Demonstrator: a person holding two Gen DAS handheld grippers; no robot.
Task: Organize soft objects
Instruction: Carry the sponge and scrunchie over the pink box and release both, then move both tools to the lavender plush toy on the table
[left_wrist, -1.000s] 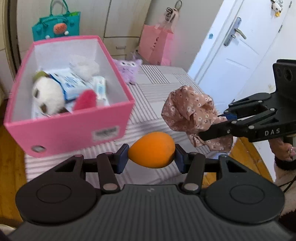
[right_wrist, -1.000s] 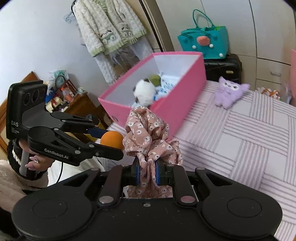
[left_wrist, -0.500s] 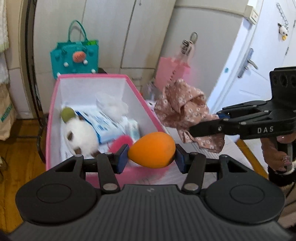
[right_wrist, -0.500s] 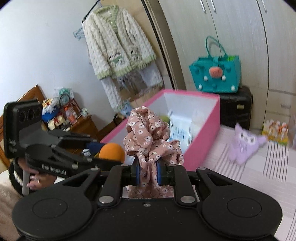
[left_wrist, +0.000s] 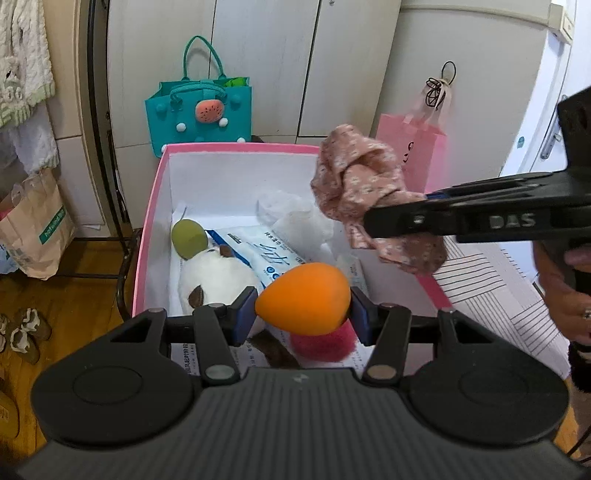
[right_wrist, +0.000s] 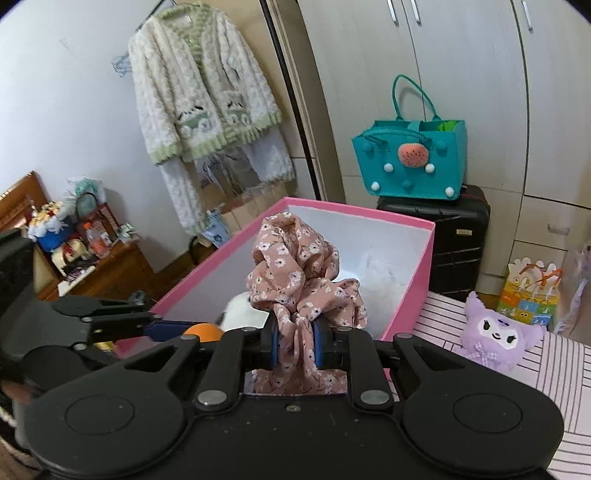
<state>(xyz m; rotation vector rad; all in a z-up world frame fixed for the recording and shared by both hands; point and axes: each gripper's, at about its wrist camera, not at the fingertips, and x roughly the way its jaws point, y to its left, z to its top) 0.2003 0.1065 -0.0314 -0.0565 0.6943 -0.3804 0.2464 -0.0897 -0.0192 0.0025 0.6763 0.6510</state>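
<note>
Two grippers over one pink box (left_wrist: 151, 236)

Left gripper (left_wrist: 303, 319) pinched one orange sponge (left_wrist: 303, 298); right gripper (right_wrist: 294, 345) clamped one floral scrunchie (right_wrist: 295, 273) (both aloft).

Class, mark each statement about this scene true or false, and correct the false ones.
1. The left tool grips an orange sponge. True.
2. The right tool is open and empty. False: it is shut on a floral scrunchie.
3. The pink box holds a white plush. True.
4. The purple plush lies inside the box. False: it sits outside, on the striped cover.
5. The teal bag stands on a black suitcase. True.
</note>
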